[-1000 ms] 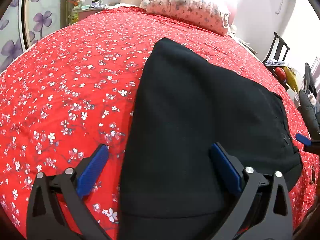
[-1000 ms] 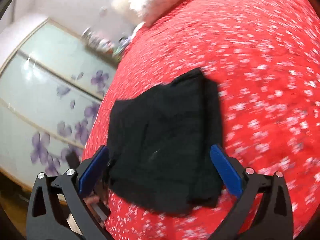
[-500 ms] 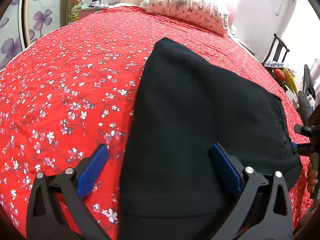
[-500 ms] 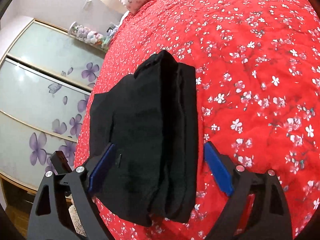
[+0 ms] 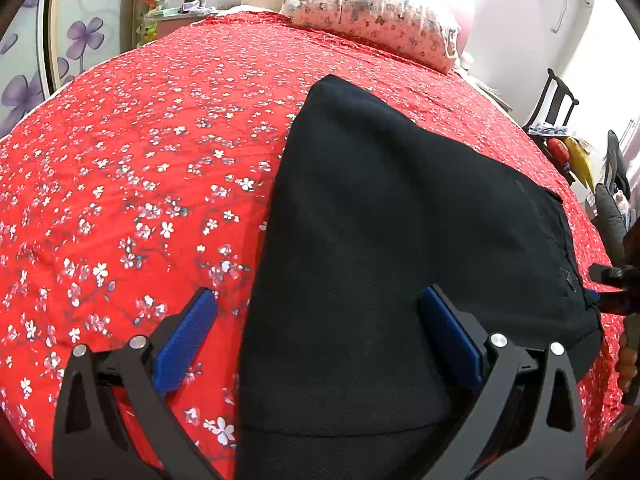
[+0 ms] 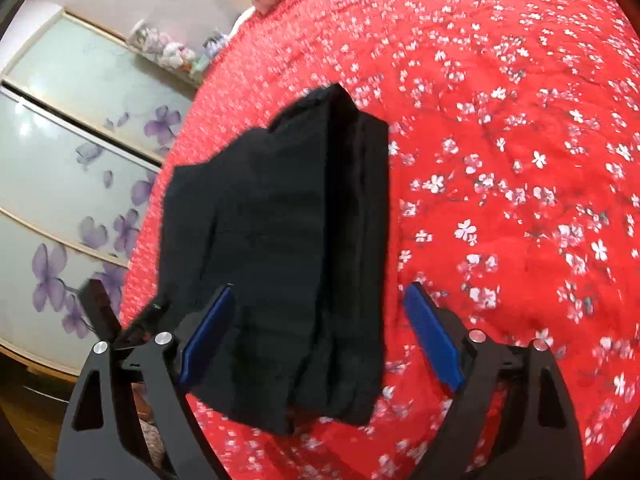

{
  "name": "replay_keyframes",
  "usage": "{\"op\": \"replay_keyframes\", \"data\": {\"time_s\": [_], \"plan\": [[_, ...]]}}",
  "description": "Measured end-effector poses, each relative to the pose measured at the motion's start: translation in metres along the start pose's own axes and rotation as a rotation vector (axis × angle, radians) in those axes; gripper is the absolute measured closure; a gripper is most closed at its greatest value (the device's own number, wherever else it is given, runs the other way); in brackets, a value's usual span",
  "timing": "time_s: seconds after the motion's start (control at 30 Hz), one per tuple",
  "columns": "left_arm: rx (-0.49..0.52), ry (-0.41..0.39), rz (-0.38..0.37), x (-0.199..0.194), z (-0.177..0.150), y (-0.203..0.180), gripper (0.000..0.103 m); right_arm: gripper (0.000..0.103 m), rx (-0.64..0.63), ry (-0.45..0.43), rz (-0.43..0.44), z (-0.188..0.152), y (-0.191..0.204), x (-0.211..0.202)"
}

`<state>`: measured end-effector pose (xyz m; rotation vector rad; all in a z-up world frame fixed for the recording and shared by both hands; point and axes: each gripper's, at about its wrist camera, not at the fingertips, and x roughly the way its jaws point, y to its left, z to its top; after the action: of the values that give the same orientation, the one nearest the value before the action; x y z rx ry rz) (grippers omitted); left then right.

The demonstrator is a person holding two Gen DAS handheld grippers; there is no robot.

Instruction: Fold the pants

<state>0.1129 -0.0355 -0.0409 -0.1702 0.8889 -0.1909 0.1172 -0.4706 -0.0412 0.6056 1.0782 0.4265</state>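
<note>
Black pants (image 6: 280, 248) lie folded on the red floral bedspread (image 5: 140, 184), below the pillow (image 5: 376, 36); left gripper (image 5: 316, 340) and right gripper (image 6: 316, 336), which has just been narrowing, both stand released astride the pants' near edges, so a shallow pinch could catch only top layers and spill the fold.

Ahead and to the left of the left gripper (image 5: 316, 336), the red bedspread (image 5: 140, 160) lies bare up to the pillow (image 5: 372, 32). The black pants (image 5: 400, 220) fill the space ahead-right. Right of the right gripper (image 6: 320, 332), bedspread is clear; wardrobe doors (image 6: 60, 168) bound its left.
</note>
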Motion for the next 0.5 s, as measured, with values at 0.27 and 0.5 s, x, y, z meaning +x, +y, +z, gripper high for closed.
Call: {"op": "replay_keyframes", "data": {"time_s": [0.27,0.5], "plan": [[-0.001,0.0,0.0,0.0,0.001,0.0,0.002,0.014,0.001,0.13,0.01,-0.015,0.002,-0.005],[-0.002,-0.001,-0.001,0.0,0.001,0.0,0.002,0.01,-0.015,0.137,0.034,-0.011,0.007,0.006]]}}
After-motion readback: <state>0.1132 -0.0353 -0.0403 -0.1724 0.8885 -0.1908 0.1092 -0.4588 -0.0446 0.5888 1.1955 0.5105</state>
